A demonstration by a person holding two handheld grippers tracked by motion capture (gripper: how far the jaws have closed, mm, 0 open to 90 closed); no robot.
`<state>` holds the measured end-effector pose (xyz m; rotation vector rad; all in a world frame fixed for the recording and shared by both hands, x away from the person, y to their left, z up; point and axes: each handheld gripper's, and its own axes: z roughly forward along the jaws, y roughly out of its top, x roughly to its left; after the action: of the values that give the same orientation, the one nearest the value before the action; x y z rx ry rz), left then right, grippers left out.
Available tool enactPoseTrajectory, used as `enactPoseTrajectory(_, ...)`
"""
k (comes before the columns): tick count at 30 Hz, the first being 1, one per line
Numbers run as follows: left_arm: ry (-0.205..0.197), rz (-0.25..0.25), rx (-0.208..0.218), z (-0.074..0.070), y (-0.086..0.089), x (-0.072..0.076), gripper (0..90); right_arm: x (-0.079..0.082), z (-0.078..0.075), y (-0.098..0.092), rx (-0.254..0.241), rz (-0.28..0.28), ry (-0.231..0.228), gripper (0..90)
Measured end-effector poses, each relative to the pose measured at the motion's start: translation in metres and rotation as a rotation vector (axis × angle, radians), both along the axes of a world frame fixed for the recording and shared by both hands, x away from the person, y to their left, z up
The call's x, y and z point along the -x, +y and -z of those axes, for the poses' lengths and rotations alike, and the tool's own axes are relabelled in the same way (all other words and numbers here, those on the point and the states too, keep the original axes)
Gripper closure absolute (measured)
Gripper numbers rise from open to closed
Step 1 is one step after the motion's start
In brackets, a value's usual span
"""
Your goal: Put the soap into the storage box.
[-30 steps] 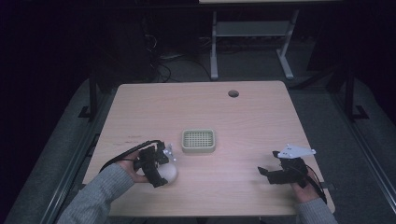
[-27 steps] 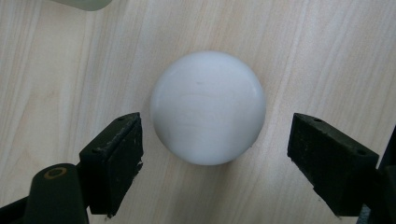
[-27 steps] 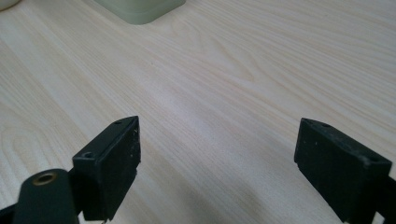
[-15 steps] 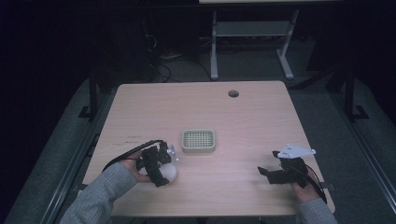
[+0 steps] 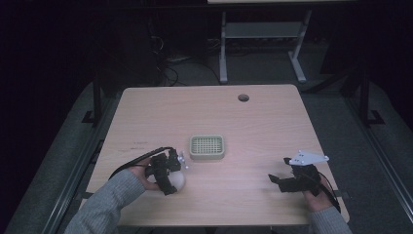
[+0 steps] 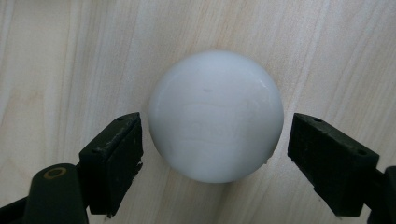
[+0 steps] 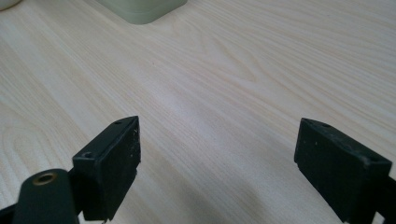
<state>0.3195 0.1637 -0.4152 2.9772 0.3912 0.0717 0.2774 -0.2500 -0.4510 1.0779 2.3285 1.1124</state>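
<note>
In the high view, a wooden table [image 5: 272,126] is seen from above. A small pale tray with a grid top [image 5: 206,146] sits near the middle of it. A white ball [image 5: 177,181] lies near the tray, toward the person's side and a bit to the left. The left gripper [image 5: 170,175] is held right at the ball. The right gripper [image 5: 278,181] is held low over bare wood, well apart from the tray, on its right side, with its jaws spread wide.

In the left gripper view, the white ball [image 6: 216,115] is seen on the table between the two black jaws. The jaws are spread wide. A small gap is seen on each side, so the ball is not squeezed.

In the right gripper view, the jaws are spread wide with bare wood between them. A corner of the tray [image 7: 144,10] is seen far ahead.
</note>
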Motion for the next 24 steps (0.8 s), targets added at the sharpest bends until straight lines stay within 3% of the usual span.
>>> enactPoseTrajectory(24,0.036,-0.004,-0.030,0.014,-0.006,-0.006,17.7,0.000,0.000,-0.001,-0.002,-0.003,-0.004,14.0)
